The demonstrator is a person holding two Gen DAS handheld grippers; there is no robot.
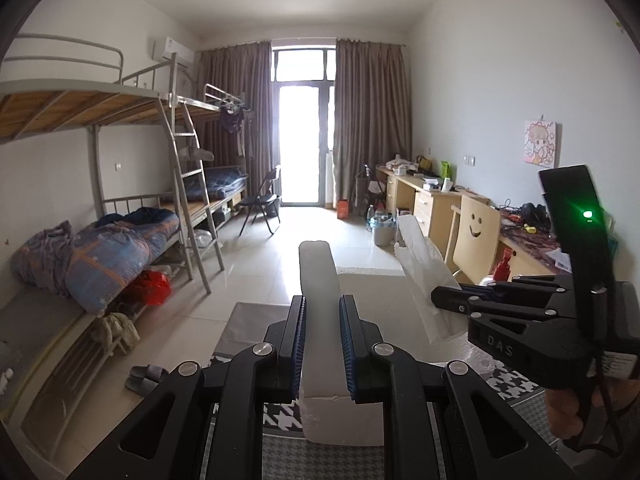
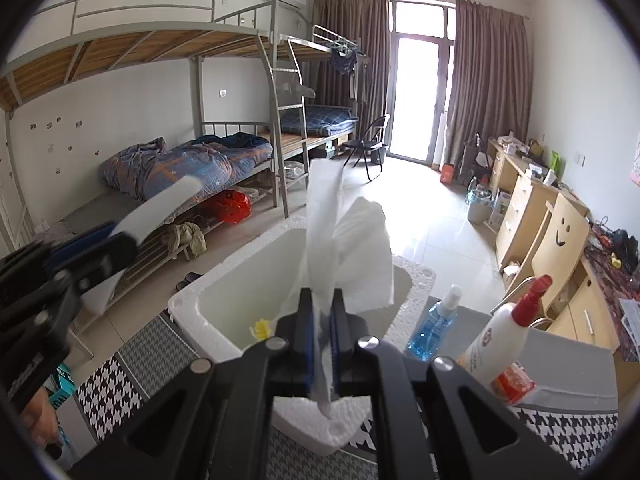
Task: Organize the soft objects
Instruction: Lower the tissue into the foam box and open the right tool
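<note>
The only writing reading clearly is "DAS", moulded on the black body of the right gripper (image 1: 440, 298) as the left wrist view is showing it. The white spray bottle (image 2: 500, 344) with the red trigger is carrying a red label whose print is too blurred to read, and the blue spray bottle (image 2: 436, 320) beside it is showing no legible text.

The left gripper (image 1: 322, 344) is clamping a white foam strip (image 1: 318, 280) between its blue-padded fingers (image 1: 298, 348); the strip is sticking straight out toward twelve o'clock, past the fingertips. In the right wrist view that same gripper (image 2: 116, 240) is sitting at nine o'clock, with the strip angling up toward one o'clock.

The right gripper (image 2: 322, 340) is pinching a white tissue (image 2: 348, 240) tight between its fingers (image 2: 306, 344), the sheet standing up toward twelve o'clock and flopping over to the right. It is hanging over the open white foam box (image 2: 200, 300), which is resting on a houndstooth cloth (image 2: 108, 396). Something small and yellow (image 2: 261, 326) is lying inside the box at about eleven o'clock from the fingertips, possibly another soft item. The two bottles are standing just beside the box at three o'clock.
</note>
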